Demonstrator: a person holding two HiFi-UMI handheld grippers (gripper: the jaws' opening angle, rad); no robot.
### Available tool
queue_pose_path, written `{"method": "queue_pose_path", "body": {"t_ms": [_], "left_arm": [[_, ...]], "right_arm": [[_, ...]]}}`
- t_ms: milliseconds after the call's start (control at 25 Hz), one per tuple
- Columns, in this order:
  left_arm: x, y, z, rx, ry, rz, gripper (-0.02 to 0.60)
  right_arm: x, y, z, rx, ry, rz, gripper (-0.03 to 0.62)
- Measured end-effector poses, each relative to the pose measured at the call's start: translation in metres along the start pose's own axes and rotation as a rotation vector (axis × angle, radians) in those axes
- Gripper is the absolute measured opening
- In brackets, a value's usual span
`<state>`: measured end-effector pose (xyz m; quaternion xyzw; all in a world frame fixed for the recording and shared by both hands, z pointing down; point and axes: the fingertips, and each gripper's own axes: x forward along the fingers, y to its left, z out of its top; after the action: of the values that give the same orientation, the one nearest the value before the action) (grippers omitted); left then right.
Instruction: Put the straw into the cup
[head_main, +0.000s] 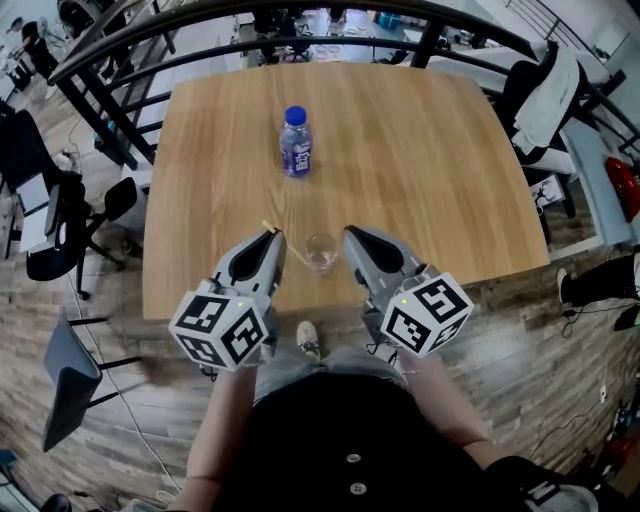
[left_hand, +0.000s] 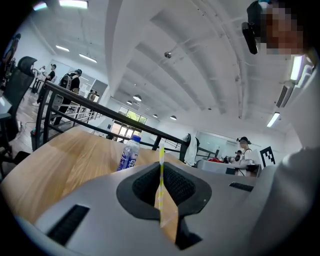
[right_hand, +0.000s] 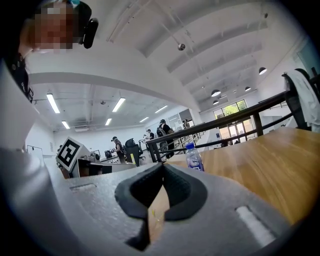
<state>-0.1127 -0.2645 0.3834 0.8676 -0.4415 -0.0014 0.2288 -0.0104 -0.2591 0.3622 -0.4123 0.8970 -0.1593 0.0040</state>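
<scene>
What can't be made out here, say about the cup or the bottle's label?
Cup: it shows only in the head view, too small to tell whether it is empty. Neither gripper view shows it.
Bottle label: the print is too small to read in every view.
Hands: in the head view they are hidden under the left gripper and right gripper.

Bright, even light from ceiling strip lamps (right_hand: 52, 102) (fisheye bends every edge); dark corners, soft shadows.
</scene>
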Motion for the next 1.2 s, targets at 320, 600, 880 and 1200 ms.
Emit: {"method": "queue_pose_path", "body": {"t_ms": [320, 600, 880, 1200], "left_arm": [[0.011, -0.001, 0.018, -0.028, -0.009, -0.073, 0.034], [-0.004, -0.007, 0.051, -0.039, -0.060, -0.083, 0.034], [-0.015, -0.020, 0.078, -0.056, -0.178, -0.071, 0.034], [-0.006, -0.017, 0.053, -0.056, -0.128, -0.014, 0.034]], "right_arm": [[0.008, -0.021, 0.000, 0.035, 0.003, -0.040, -0.002], [0.009, -0.028, 0.002, 0.029, 0.024, -0.034, -0.002], [-0.004, -0.035, 0.000, 0.050, 0.038, -0.025, -0.002], [-0.012, -0.040, -0.016, 0.073, 0.070, -0.020, -0.002]]}}
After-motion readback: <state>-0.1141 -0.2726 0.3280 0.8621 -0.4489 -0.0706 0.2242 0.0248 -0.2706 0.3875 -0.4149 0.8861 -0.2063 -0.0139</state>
